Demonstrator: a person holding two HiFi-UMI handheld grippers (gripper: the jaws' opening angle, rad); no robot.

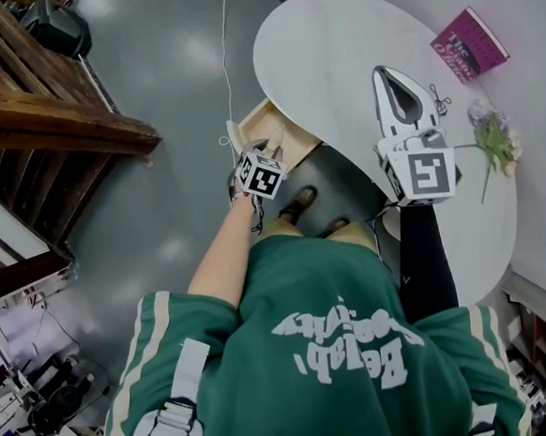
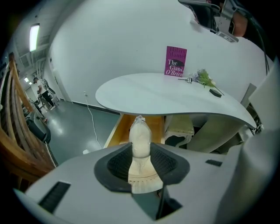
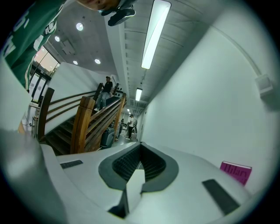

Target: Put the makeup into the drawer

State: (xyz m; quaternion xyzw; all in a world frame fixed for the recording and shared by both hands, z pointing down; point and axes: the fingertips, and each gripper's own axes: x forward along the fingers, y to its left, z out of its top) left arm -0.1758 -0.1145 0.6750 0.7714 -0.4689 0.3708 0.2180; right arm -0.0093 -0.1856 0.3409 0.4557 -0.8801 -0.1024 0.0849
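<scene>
Left gripper [image 2: 141, 152] pinches the cream makeup tube [image 2: 140, 133], tilted down at the open drawer [image 2: 120, 127] under the table [image 2: 175, 94], seemingly for the drop, right gripper [image 3: 140, 162] hanging aside, jaws pressed together on nothing

Both arms out ahead, one gripper loaded.
Left gripper [image 2: 141, 148] tilts down, jaws clamped on a tube [image 2: 140, 131] poking past its tips. Right gripper [image 1: 386, 79] held level, jaws together, nothing between.
</scene>
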